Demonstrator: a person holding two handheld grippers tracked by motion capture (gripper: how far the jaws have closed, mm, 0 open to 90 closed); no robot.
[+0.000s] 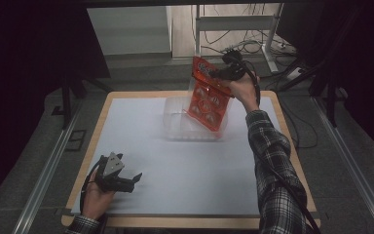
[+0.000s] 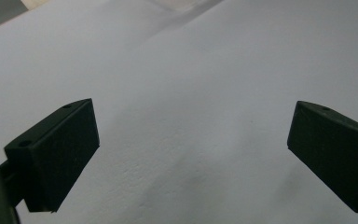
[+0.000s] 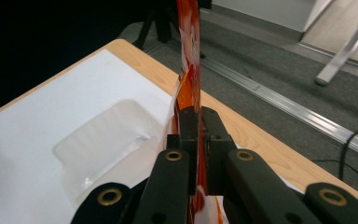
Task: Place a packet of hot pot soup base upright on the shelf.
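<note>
An orange-red plastic packet [image 1: 207,95] with round bulges hangs tilted above a clear plastic tub [image 1: 175,119] at the far middle of the table. My right gripper [image 1: 217,74] is shut on the packet's upper edge; in the right gripper view the packet [image 3: 189,56] runs edge-on between the jaws, with the clear tub [image 3: 107,140] below to the left. My left gripper [image 1: 135,178] rests low at the near left of the white sheet, open, jaws wide apart with bare white sheet [image 2: 191,116] between them.
The white sheet [image 1: 185,170] covers most of the wooden table [image 1: 292,161]. Beyond the far edge are grey floor, a metal floor rail [image 3: 279,100], desk legs and cables [image 1: 243,46]. A checked sleeve [image 1: 272,165] reaches along the right side.
</note>
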